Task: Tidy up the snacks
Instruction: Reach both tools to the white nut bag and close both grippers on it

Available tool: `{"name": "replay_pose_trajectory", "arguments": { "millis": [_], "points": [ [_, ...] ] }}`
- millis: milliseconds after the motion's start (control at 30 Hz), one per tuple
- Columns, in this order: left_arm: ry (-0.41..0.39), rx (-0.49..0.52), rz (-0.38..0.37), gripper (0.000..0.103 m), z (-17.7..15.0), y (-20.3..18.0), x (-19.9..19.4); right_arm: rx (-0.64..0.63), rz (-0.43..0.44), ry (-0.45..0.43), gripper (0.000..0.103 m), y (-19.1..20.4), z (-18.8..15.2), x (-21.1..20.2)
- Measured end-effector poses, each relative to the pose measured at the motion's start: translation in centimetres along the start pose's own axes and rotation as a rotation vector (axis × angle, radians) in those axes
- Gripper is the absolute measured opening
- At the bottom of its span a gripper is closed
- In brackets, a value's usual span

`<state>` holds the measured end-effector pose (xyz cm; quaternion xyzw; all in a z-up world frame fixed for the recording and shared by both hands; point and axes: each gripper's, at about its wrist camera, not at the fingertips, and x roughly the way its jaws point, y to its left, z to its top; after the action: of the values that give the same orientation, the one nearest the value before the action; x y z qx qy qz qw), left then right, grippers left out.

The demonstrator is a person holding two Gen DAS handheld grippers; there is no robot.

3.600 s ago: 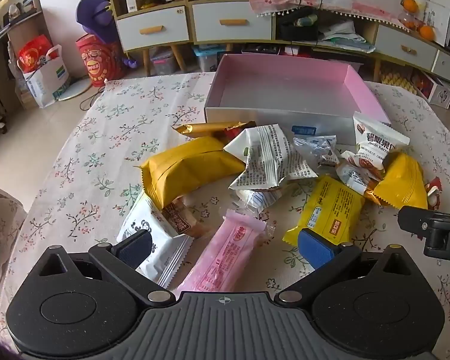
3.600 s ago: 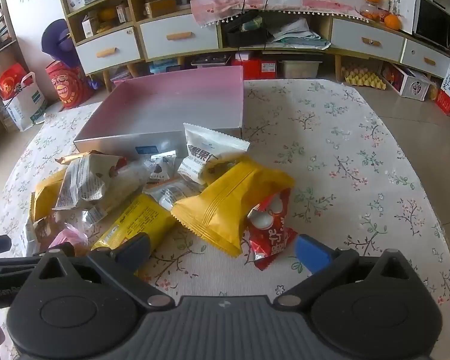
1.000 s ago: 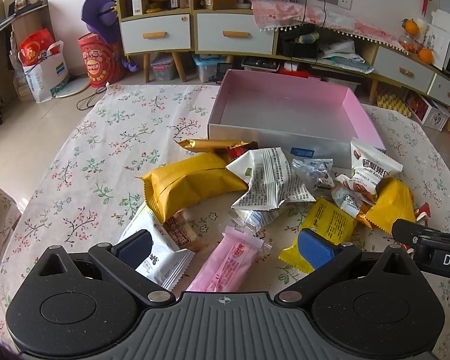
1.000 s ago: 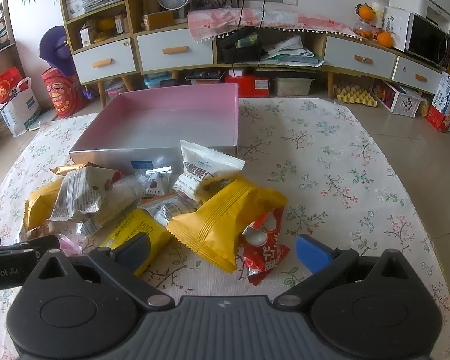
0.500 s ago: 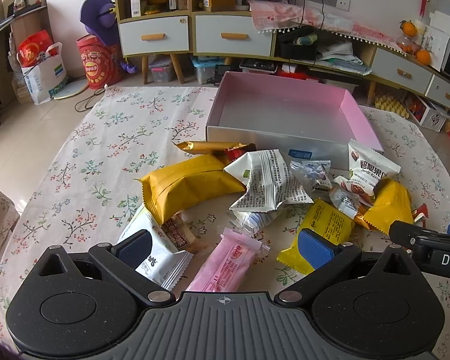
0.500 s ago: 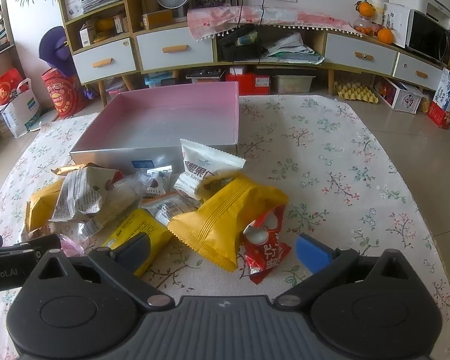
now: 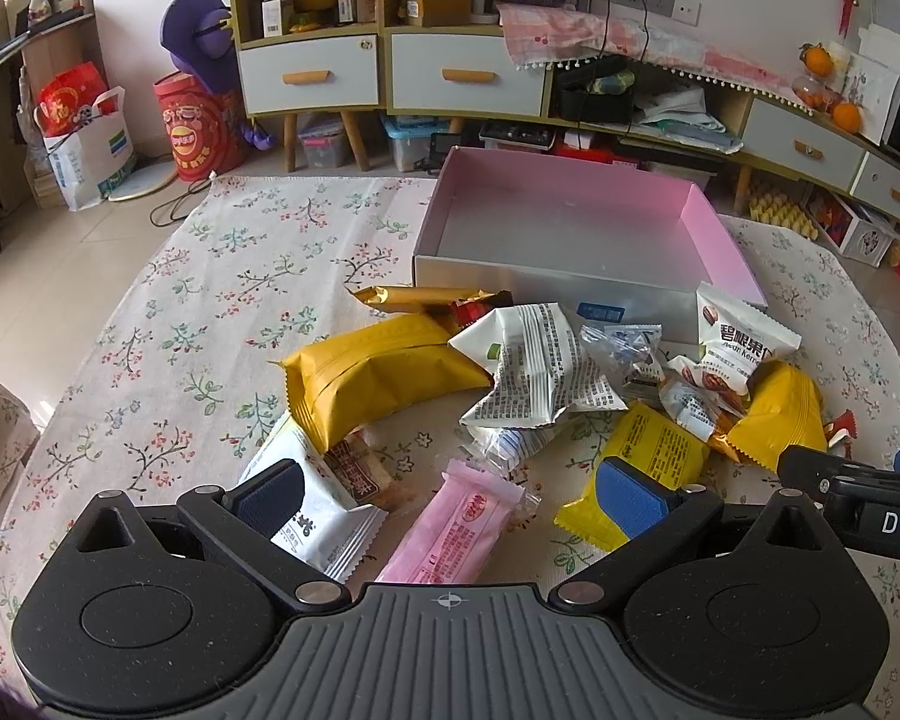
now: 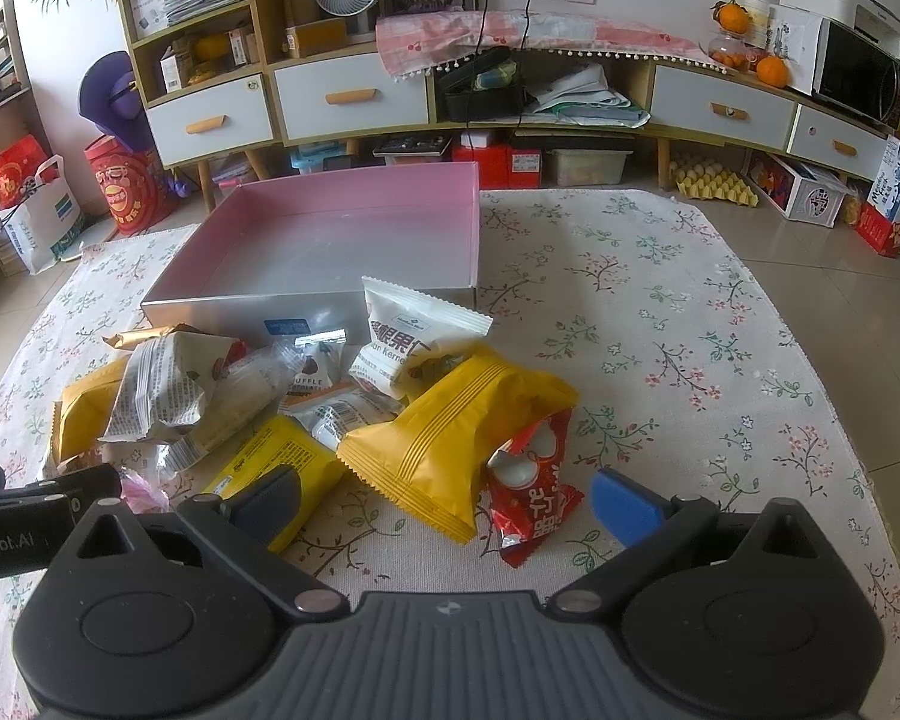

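Nothing packed yet. Desk (image 7: 150, 300) under floral cloth carries everything. Pink box (image 7: 564, 222) sits at the far side, still empty. Snack pile lies loose just in front of its near wall: big yellow pack (image 7: 378, 372), printed white bag (image 7: 534, 366), second yellow pack (image 8: 450, 438), pink bar (image 7: 456, 528), red sachet (image 8: 534, 498). Left gripper (image 7: 450, 498) spread wide, empty, pink bar between its fingers. Right gripper (image 8: 444, 504) also spread, empty, over second yellow pack and red sachet. Versus 3.6 s ago, both views pulled back and higher, pile untouched. Reads as lining up the first pick.
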<state>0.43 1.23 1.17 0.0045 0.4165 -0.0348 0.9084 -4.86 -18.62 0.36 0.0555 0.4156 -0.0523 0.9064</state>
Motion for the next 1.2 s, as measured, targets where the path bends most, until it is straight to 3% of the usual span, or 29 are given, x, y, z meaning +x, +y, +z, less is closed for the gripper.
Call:
{"name": "replay_pose_trajectory", "arguments": {
  "millis": [533, 733, 867, 967, 1200],
  "points": [
    [-0.049, 0.003, -0.012, 0.103, 0.1, 0.2, -0.3, -0.019, 0.001, -0.028, 0.090, 0.0, 0.5, -0.1],
    [0.032, 0.022, -0.087, 0.103, 1.5, 1.3, 0.3, -0.074, 0.067, -0.069, 0.090, -0.3, 1.9, -0.2],
    [0.090, 0.070, -0.153, 0.103, 3.0, 2.0, 0.8, -0.073, 0.170, -0.011, 0.090, -0.7, 3.1, 0.3],
    [0.087, 0.108, -0.169, 0.103, 3.6, 2.4, 1.2, -0.048, 0.225, 0.049, 0.089, -1.0, 3.7, 0.9],
    [0.095, 0.048, -0.235, 0.102, 4.2, 4.4, 3.5, 0.033, 0.277, 0.122, 0.070, -2.4, 4.3, 2.5]
  ]
}}
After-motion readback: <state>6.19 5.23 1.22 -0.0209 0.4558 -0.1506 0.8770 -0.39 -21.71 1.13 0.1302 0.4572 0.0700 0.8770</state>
